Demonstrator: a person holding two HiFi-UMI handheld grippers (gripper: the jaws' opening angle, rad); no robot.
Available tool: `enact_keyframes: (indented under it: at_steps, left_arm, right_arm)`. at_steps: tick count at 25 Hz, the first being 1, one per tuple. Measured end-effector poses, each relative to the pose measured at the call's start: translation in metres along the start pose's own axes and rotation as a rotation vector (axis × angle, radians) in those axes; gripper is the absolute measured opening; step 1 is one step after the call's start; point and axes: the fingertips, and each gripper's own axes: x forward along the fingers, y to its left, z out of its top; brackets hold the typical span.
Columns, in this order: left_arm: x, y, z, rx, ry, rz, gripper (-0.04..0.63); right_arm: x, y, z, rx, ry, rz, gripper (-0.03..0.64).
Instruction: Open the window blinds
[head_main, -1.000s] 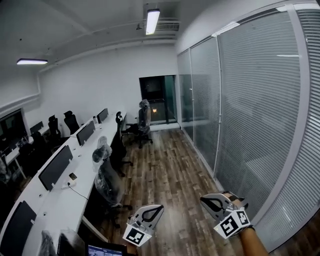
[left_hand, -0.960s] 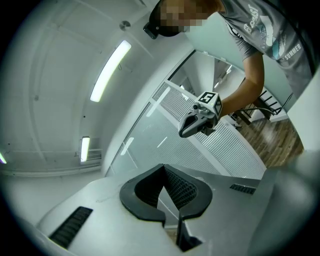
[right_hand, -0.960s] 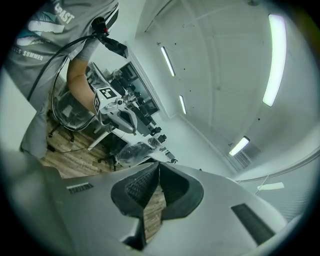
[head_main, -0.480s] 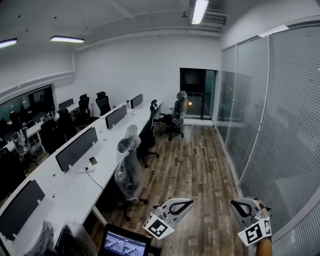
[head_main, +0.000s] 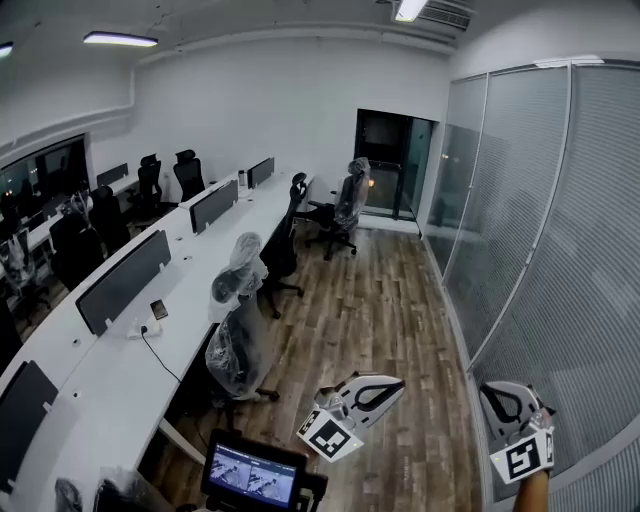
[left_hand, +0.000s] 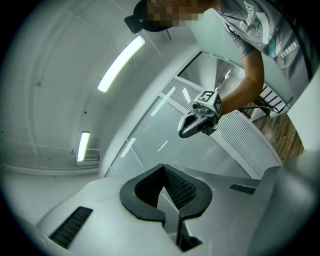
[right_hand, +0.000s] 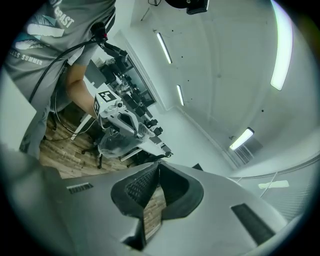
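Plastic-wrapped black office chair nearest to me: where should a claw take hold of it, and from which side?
Probably the headrest on top of the plastic-wrapped black office chair, from the wooden floor side: it stands tall and free there, while the long white desk blocks the other side.

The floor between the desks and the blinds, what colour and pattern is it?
The floor is brown wood planks, mixed light and dark, shown best in the head view.

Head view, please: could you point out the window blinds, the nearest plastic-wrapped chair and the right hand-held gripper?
window blinds (head_main: 590, 250), head view, slats of the near panel
plastic-wrapped chair (head_main: 235, 345), head view, its covered backrest
right hand-held gripper (head_main: 488, 393), head view, its closed tips
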Motion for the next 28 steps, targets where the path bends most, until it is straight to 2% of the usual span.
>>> enact_keyframes:
  at_steps: [8,17,23,28]
  left_arm:
    - [-0.021,0.07,-0.048,-0.031,-0.021,0.061,0.005]
    - [-0.033,0.115,-0.11,-0.056,0.044,0.126,0.005]
    - [-0.008,0.14,-0.152,-0.045,0.097,0.161,0.005]
    - [0.048,0.151,-0.189,-0.045,0.139,0.162,0.005]
  right_arm:
    - [0.089,-0.024,0.025,-0.036,-0.014,0.005,0.003]
    - [0.179,-0.025,0.017,-0.035,-0.082,0.078,0.003]
    - [0.228,-0.037,-0.021,-0.038,-0.116,0.118,0.003]
    - [0.258,-0.065,-0.086,-0.006,-0.143,0.125,0.003]
